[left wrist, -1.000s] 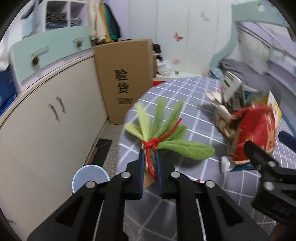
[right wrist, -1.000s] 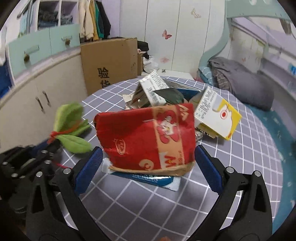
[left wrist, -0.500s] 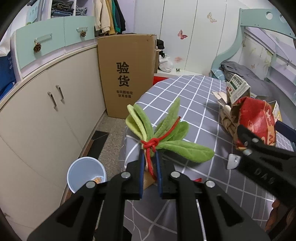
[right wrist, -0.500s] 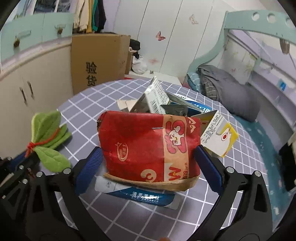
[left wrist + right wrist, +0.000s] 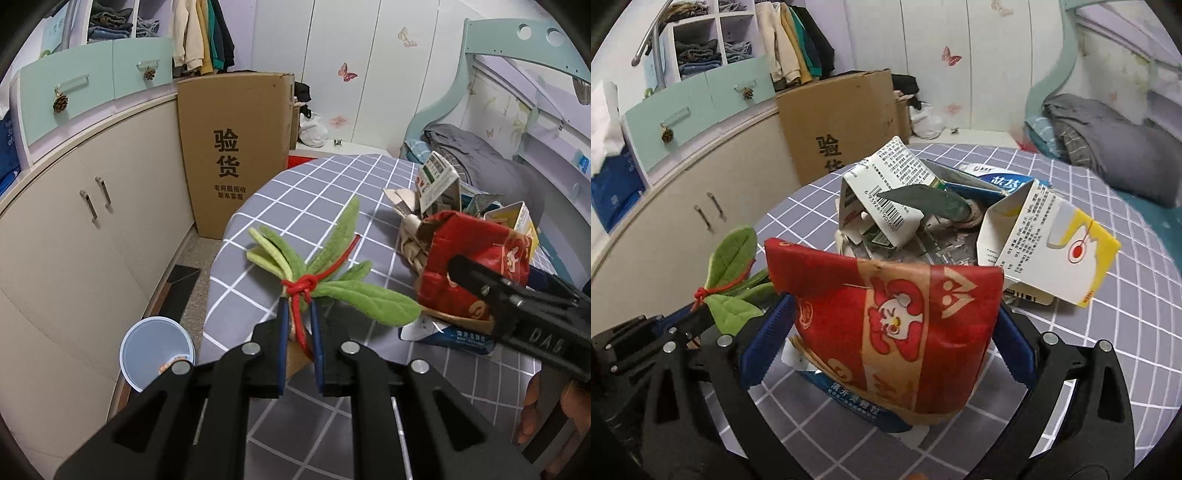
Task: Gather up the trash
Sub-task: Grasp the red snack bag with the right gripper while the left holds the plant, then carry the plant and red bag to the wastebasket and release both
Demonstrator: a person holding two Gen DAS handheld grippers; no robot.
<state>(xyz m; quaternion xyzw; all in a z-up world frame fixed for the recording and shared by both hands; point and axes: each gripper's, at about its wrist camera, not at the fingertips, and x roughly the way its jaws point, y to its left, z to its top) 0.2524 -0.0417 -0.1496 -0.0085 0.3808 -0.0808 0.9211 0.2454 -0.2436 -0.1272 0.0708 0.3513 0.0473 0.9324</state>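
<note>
My left gripper (image 5: 298, 314) is shut on a bunch of green felt leaves (image 5: 325, 273) tied with red cord, held above the table's left edge; the bunch also shows in the right wrist view (image 5: 733, 284). My right gripper (image 5: 886, 332) is shut on a crushed red paper carton (image 5: 894, 325), its blue pads pressing both sides; the carton also shows in the left wrist view (image 5: 476, 258). The carton is held just in front of a heap of torn cartons (image 5: 886, 199) on the grey checked table (image 5: 1108, 295).
A pale blue bin (image 5: 155, 350) stands on the floor left of the table, below my left gripper. A tall cardboard box (image 5: 236, 147) and beige cabinets (image 5: 74, 240) line the left wall. A yellow-and-white carton (image 5: 1052, 251) and blue packet (image 5: 849, 402) lie near the red carton.
Both grippers have risen and pulled back from the table. The right gripper has closed in on the red carton and lifted it. The left still holds the leaves.
</note>
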